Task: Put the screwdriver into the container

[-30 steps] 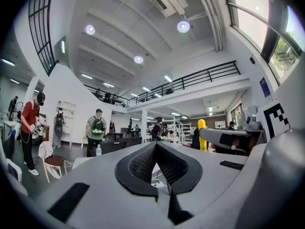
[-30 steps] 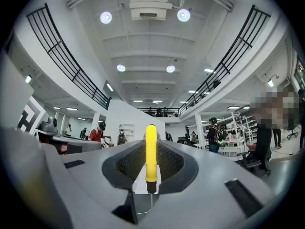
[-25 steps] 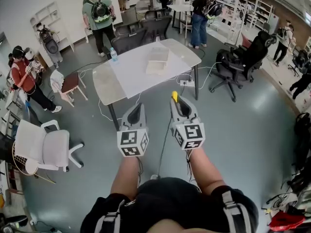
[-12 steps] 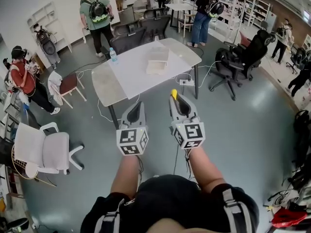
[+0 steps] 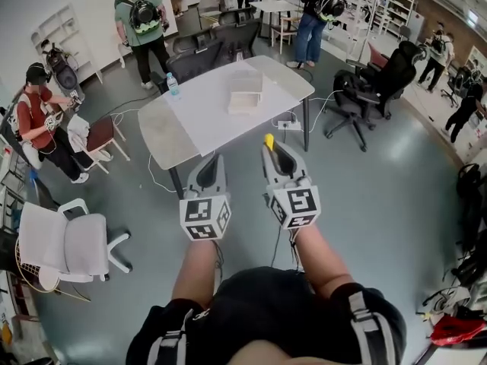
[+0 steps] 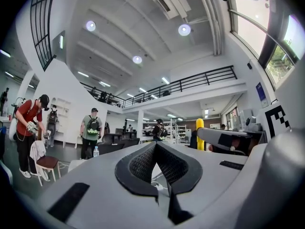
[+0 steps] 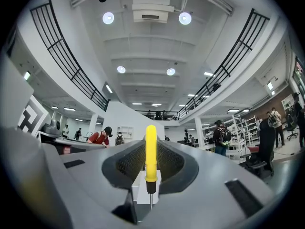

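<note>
My right gripper (image 5: 274, 149) is shut on a screwdriver (image 5: 268, 141), whose yellow handle sticks out past the fingertips. In the right gripper view the handle (image 7: 150, 151) stands upright between the pads, and its thin metal shaft points back toward the camera. Beside it, my left gripper (image 5: 216, 160) is shut and empty; its pads (image 6: 143, 163) meet at the tip. I hold both grippers in the air over the floor, short of the white table (image 5: 190, 124). A pale box-like container (image 5: 245, 93) lies on that table, well ahead of both grippers.
A water bottle (image 5: 173, 86) stands at the table's far left edge. Black office chairs (image 5: 221, 48) stand behind the table, with another (image 5: 380, 78) at the right. A white chair (image 5: 65, 238) is at the left. Cables and a power strip (image 5: 285, 125) lie under the table. Several people stand around.
Both grippers keep their pose and grip. The table and the bystanders have shifted slightly up and left in the head view.
</note>
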The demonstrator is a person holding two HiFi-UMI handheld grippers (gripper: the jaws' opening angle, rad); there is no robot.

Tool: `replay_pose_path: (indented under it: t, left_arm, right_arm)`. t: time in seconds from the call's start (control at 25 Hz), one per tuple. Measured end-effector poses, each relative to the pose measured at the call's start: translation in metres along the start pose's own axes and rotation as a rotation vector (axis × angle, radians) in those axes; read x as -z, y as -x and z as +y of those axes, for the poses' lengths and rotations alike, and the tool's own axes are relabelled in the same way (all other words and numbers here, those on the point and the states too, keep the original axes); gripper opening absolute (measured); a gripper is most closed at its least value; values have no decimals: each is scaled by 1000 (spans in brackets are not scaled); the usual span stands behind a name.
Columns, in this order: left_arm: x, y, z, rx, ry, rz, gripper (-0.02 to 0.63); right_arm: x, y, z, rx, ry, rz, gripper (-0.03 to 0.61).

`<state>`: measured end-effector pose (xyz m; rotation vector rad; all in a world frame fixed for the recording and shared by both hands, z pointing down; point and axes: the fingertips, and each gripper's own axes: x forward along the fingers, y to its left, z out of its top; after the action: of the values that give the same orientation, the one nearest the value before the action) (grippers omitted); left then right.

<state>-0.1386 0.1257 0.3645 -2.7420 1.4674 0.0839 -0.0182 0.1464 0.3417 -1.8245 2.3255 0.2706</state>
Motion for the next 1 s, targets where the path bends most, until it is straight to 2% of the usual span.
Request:
replay_pose_path:
  t: [0.28, 0.56, 1.0]
  left_arm:
    - [11, -14, 27, 11, 9, 21, 11]
    - [23, -50, 48, -1, 7, 32, 11]
    - [31, -166, 78, -71, 34, 43, 11]
  right_arm:
    - [12, -27, 9, 3, 10, 9, 66]
    - [26, -68, -10, 2, 17, -2, 66]
    - [61, -174, -79, -83, -1, 21, 66]
